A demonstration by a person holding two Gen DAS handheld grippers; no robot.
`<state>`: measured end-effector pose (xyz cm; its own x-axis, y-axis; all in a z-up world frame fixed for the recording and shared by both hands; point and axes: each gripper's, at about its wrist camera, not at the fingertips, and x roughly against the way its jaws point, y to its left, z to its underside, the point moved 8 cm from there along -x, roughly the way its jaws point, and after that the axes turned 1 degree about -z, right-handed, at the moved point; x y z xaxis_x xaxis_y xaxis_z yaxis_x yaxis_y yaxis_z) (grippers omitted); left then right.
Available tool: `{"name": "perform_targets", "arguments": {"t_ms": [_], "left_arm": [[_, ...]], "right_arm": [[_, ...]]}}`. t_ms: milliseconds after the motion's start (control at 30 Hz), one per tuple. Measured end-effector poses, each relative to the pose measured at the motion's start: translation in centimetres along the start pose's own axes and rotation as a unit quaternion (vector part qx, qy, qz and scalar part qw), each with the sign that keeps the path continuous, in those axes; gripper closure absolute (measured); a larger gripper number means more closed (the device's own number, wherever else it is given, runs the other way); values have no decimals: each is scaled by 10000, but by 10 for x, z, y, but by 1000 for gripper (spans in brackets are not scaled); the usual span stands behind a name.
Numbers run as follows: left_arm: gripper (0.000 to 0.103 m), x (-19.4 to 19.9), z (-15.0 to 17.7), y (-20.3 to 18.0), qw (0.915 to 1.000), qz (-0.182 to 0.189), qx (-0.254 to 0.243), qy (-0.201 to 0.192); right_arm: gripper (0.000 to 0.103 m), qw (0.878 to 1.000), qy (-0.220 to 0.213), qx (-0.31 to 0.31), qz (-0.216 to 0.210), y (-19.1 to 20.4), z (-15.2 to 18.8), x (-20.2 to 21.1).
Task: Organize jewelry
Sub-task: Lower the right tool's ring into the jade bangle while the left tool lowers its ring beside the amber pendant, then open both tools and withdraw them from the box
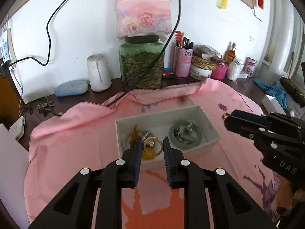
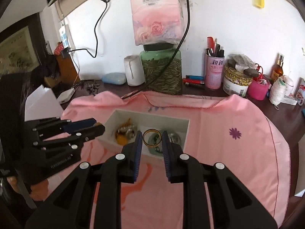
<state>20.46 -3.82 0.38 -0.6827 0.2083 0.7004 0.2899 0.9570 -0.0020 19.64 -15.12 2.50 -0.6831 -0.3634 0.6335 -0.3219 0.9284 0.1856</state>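
Each of your grippers holds a bangle between its fingers: the left gripper (image 1: pixel 152 145) a pale yellow bangle (image 1: pixel 152 146), the right gripper (image 2: pixel 152 137) an amber bangle (image 2: pixel 152 137). Both hang over the near edge of the white box (image 2: pixel 187 131) on the pink cloth (image 2: pixel 219 152), probably for sorting inside. A green bangle (image 1: pixel 185 136) and other pieces already lie there.

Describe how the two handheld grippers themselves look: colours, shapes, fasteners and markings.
Both look alike. The left gripper and right gripper are matte black, with linkage arms that have triangular cut-outs, round silver bolt heads at the joints and blue ribbed pads lining the fingers. The right one's side carries white lettering reading "DAS". No cables show on either.
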Motion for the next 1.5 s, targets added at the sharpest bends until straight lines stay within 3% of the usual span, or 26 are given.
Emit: {"name": "perform_targets", "arguments": {"t_ms": [367, 633, 767, 1033, 1200, 1333, 1500], "left_arm": [[81, -38, -8, 11, 9995, -64, 199, 215], [80, -69, 5, 22, 9980, -98, 355, 515], [56, -75, 10, 22, 9981, -169, 309, 507], [53, -69, 13, 16, 9983, -200, 257, 482], [39, -48, 9, 12, 9988, -380, 233, 194], [36, -28, 7, 7, 9986, -495, 172, -45], [33, -15, 21, 4, 9983, -509, 287, -69]], "right_arm": [[83, 9991, 372, -200, 26, -11, -2, -48], [83, 9971, 678, -323, 108, -20, 11, -80], [80, 9958, 843, -345, 133, -25, 20, -93], [78, 9961, 822, -285, 167, -25, 22, -88], [70, 9972, 642, -317, 227, -22, 16, -72], [67, 9982, 427, -296, 306, -19, 12, -54], [63, 9985, 238, -292, 402, -15, 21, -32]]}}
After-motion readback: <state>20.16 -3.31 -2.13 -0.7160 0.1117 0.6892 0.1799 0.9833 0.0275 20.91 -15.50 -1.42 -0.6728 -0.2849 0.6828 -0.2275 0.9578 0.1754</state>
